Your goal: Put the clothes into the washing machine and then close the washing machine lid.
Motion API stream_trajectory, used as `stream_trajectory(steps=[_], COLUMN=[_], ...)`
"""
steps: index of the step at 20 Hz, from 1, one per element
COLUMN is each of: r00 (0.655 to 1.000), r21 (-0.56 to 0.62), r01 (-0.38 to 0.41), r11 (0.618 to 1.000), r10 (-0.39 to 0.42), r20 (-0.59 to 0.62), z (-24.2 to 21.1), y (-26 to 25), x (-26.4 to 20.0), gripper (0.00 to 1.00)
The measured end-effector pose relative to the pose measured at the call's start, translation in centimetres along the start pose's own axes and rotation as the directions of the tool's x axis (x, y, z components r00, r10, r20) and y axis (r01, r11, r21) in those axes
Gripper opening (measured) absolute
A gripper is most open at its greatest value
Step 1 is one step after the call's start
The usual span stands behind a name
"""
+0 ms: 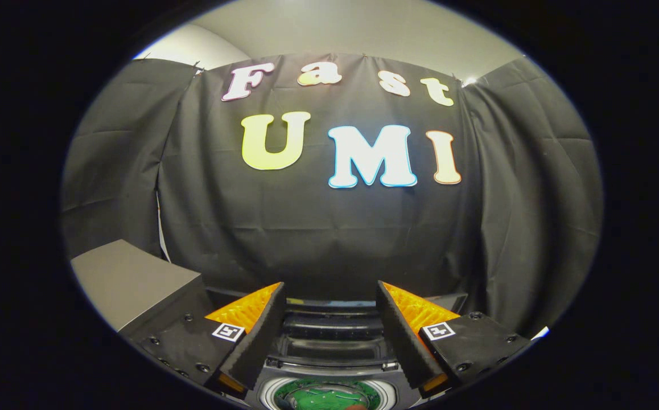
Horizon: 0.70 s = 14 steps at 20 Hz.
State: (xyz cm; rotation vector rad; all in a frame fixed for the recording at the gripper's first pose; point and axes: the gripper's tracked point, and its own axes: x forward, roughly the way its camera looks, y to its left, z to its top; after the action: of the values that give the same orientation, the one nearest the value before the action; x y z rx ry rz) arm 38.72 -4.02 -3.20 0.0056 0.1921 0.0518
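My gripper [329,293] is open, with a wide gap between its fingers and nothing held. Below and between the fingers lies the washing machine [329,336], seen from above with its dark top panel. At the near end of that gap its round drum opening [326,396] shows, with a white rim. Green cloth [312,397] lies inside the drum, with a bit of reddish cloth beside it. The lid's position is hidden from me.
A grey flat-topped box or counter [130,279] stands to the left of the left finger. The black cloth wall [329,228] hangs close behind the machine and wraps round both sides. A pale ceiling shows above it.
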Motion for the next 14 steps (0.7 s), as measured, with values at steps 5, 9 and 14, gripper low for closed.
stream_trajectory(steps=[5,9,14], r00=[0.999,0.999,0.999], r21=[0.010,0.016,0.042], r01=[-0.007,-0.020,-0.003], r11=[1.000,1.000,0.999], r10=[0.007,0.019,0.004], r20=[0.049,0.039,-0.039], z=[1.3,0.5,-2.5], y=[0.0,0.4,-0.2], x=[4.0,6.3,7.4], gripper=[0.98,0.98,0.98])
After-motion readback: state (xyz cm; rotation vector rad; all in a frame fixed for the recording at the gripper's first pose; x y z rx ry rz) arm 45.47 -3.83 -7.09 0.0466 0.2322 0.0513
